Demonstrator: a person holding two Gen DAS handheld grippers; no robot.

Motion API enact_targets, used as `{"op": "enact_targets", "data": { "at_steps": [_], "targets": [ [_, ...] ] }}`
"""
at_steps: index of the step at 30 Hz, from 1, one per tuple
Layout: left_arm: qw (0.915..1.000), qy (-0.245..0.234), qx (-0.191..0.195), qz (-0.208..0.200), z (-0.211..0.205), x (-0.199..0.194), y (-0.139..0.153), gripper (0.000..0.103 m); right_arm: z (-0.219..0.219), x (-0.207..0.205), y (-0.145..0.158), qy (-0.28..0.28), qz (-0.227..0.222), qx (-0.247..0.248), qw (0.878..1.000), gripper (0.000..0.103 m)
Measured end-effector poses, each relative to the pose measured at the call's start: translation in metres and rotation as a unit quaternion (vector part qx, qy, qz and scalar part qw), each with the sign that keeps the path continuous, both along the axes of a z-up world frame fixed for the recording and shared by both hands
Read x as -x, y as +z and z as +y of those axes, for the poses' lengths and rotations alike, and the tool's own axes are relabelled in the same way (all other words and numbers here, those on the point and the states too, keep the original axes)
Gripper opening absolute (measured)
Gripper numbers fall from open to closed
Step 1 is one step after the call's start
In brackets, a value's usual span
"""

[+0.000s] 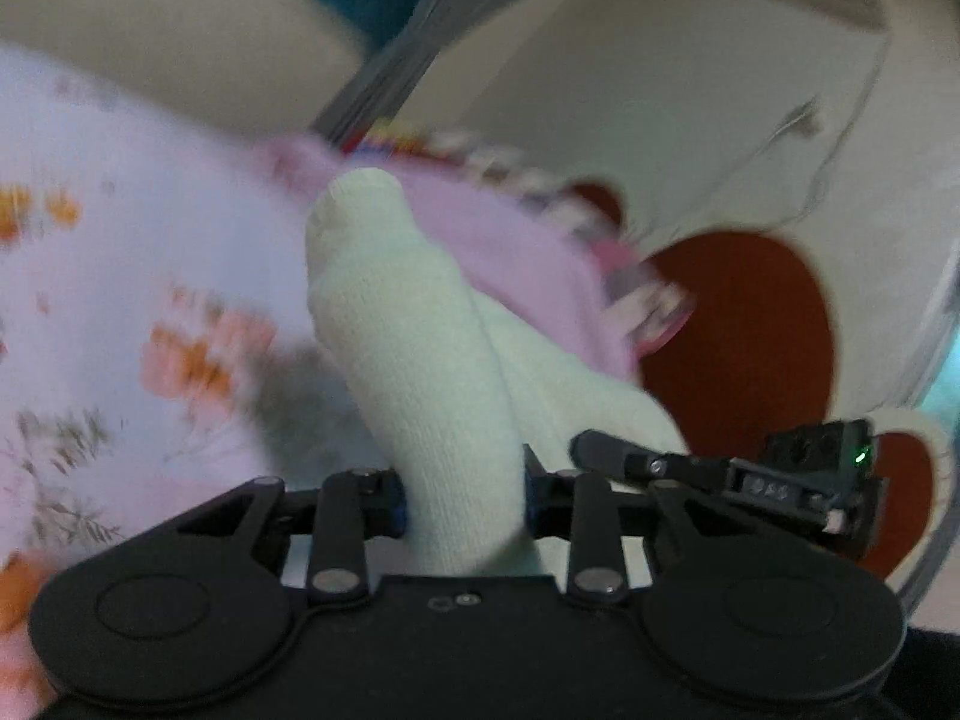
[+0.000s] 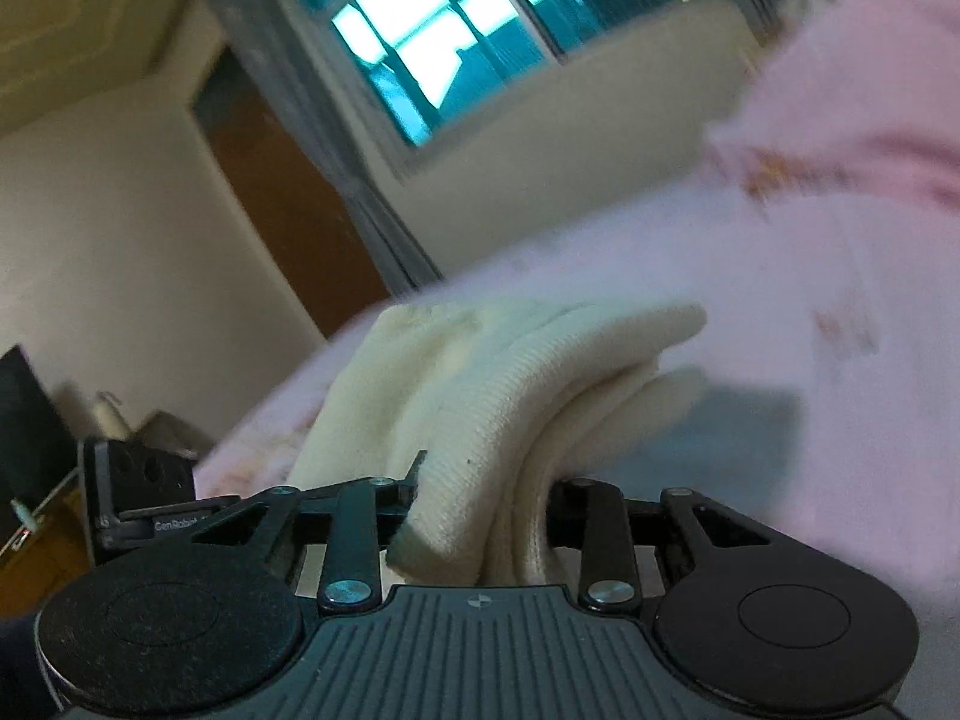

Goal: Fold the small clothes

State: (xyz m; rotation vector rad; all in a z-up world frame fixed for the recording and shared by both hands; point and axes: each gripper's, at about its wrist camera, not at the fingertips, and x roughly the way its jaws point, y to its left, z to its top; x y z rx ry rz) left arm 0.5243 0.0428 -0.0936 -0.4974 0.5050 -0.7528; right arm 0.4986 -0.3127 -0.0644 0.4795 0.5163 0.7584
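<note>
Left tool [image 1: 465,495] clenched on white socks [image 1: 414,324] — right tool [image 2: 480,507] too, above the bed [image 1: 120,228]. Could slip free — bunched, uneven grip.

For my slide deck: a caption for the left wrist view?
Left gripper clamps a cream sock above a floral bedsheet.

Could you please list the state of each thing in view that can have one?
Left claw: shut on the white sock.
Right claw: shut on the same sock's bunched folds.
White sock: held at both ends, doubled over.
Pink garment: lying crumpled on the floral bedsheet.
</note>
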Motion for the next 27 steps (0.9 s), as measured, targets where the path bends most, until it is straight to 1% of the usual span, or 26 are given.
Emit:
{"op": "enact_targets", "data": {
  "at_steps": [3, 5, 8, 11, 13, 15, 17, 21, 22, 25, 27],
  "targets": [
    [0.9989, 0.003, 0.015, -0.045, 0.012, 0.055, 0.047, 0.030, 0.009, 0.050, 0.046, 0.012, -0.054, -0.001, 0.998, 0.031],
    [0.9975, -0.001, 0.011, -0.069, 0.018, 0.095, 0.077, 0.030, 0.009, 0.091, 0.077, 0.023, -0.083, -0.007, 0.996, 0.031],
    [0.9960, -0.012, -0.001, -0.088, 0.028, 0.149, 0.111, 0.031, 0.013, 0.148, 0.108, 0.041, -0.111, -0.010, 0.993, 0.031],
    [0.9950, -0.020, -0.022, -0.095, 0.038, 0.186, 0.131, 0.031, 0.022, 0.188, 0.120, 0.061, -0.125, -0.003, 0.990, 0.031],
    [0.9954, -0.020, -0.026, -0.090, 0.048, 0.196, 0.135, 0.031, 0.030, 0.199, 0.120, 0.069, -0.120, -0.009, 0.990, 0.031],
    [0.9964, -0.014, -0.024, -0.080, 0.056, 0.193, 0.132, 0.031, 0.043, 0.197, 0.118, 0.072, -0.112, -0.013, 0.991, 0.031],
    [0.9979, -0.008, -0.021, -0.061, 0.060, 0.183, 0.123, 0.031, 0.056, 0.185, 0.109, 0.071, -0.093, -0.020, 0.993, 0.031],
    [0.9994, 0.001, -0.017, -0.029, 0.072, 0.149, 0.094, 0.031, 0.076, 0.149, 0.088, 0.069, -0.064, -0.019, 0.995, 0.031],
    [0.9997, 0.003, -0.017, -0.019, 0.077, 0.140, 0.086, 0.031, 0.075, 0.138, 0.080, 0.068, -0.054, -0.018, 0.996, 0.031],
    [0.9994, 0.013, -0.018, 0.025, 0.087, 0.101, 0.054, 0.031, 0.087, 0.096, 0.051, 0.066, 0.002, -0.019, 0.998, 0.031],
    [0.9978, 0.026, -0.032, 0.052, 0.091, 0.074, 0.032, 0.032, 0.100, 0.059, 0.029, 0.058, 0.052, -0.021, 0.997, 0.031]
  ]
}}
